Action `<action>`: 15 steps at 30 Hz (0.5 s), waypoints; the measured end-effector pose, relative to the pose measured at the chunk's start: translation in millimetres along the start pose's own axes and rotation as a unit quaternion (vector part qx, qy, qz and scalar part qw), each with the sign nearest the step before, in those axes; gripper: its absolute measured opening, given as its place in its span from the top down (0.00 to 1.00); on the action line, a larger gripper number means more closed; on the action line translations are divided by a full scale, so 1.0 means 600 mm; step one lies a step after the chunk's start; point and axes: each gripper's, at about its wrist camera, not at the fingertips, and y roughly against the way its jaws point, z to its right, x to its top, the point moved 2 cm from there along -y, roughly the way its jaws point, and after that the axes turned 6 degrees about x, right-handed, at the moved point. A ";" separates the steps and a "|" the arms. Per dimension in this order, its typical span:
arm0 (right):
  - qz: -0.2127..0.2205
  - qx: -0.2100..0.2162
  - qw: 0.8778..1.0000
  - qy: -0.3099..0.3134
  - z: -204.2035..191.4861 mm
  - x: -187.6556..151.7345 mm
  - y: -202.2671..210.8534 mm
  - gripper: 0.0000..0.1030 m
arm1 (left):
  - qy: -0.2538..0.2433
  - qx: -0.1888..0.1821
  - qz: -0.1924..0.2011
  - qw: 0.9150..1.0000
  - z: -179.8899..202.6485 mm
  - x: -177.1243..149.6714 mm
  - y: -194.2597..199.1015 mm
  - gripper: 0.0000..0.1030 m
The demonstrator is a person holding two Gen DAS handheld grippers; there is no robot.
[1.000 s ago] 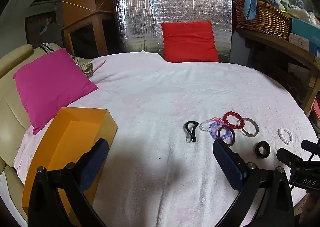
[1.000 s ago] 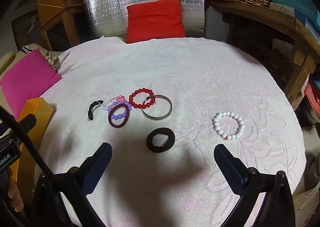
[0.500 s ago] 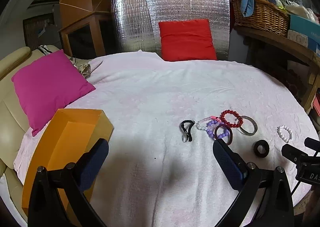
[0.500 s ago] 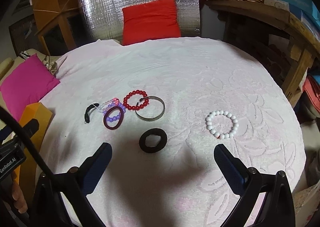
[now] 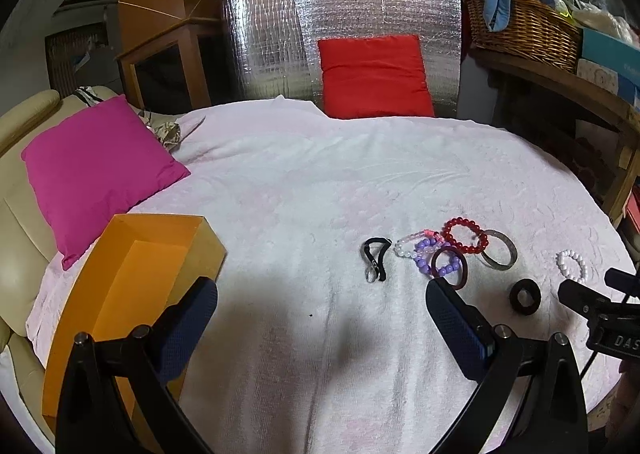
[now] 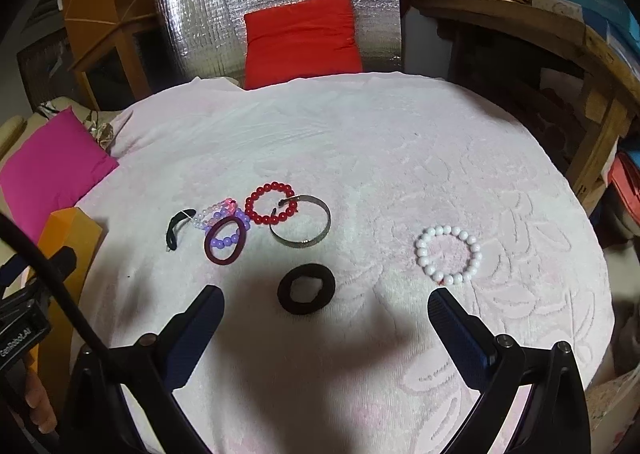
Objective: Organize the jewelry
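Observation:
Jewelry lies scattered on a pale pink towel [image 6: 400, 157]. Just ahead of my open right gripper [image 6: 326, 308] sits a black hair tie [image 6: 306, 288]; a white bead bracelet [image 6: 447, 254] lies to its right. Farther off are a silver bangle [image 6: 301, 226], a red bead bracelet [image 6: 271, 203], a maroon ring over purple beads [image 6: 223, 240], a clear and pink bead strand [image 6: 214, 211] and a black clasp band [image 6: 176, 229]. My left gripper [image 5: 320, 306] stands open and empty above bare towel, with an open orange box [image 5: 132, 278] at its left and the black clasp band [image 5: 375, 258] ahead.
A magenta cushion [image 5: 96, 169] rests on a cream sofa at the left. Behind the towel stand a red cushion [image 5: 374, 75], a silver foil panel [image 5: 272, 37], wooden furniture and a wicker basket [image 5: 524, 29] on a shelf at the right.
Both grippers have drawn back slightly and tilted, so the jewelry sits a little farther up and left in each view. Nothing was picked up; both stay open.

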 end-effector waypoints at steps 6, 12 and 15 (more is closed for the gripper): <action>-0.011 0.019 1.000 0.019 -0.002 0.018 -0.029 0.01 | 0.005 -0.011 -0.021 1.000 -0.005 0.000 -0.022 0.00; -0.048 0.053 0.997 0.008 0.016 0.025 -0.078 0.07 | 0.015 -0.050 -0.111 0.992 -0.009 -0.002 -0.101 0.00; -0.065 0.052 0.996 0.011 0.021 0.033 -0.111 0.09 | 0.019 -0.060 -0.141 0.988 -0.009 -0.006 -0.131 0.00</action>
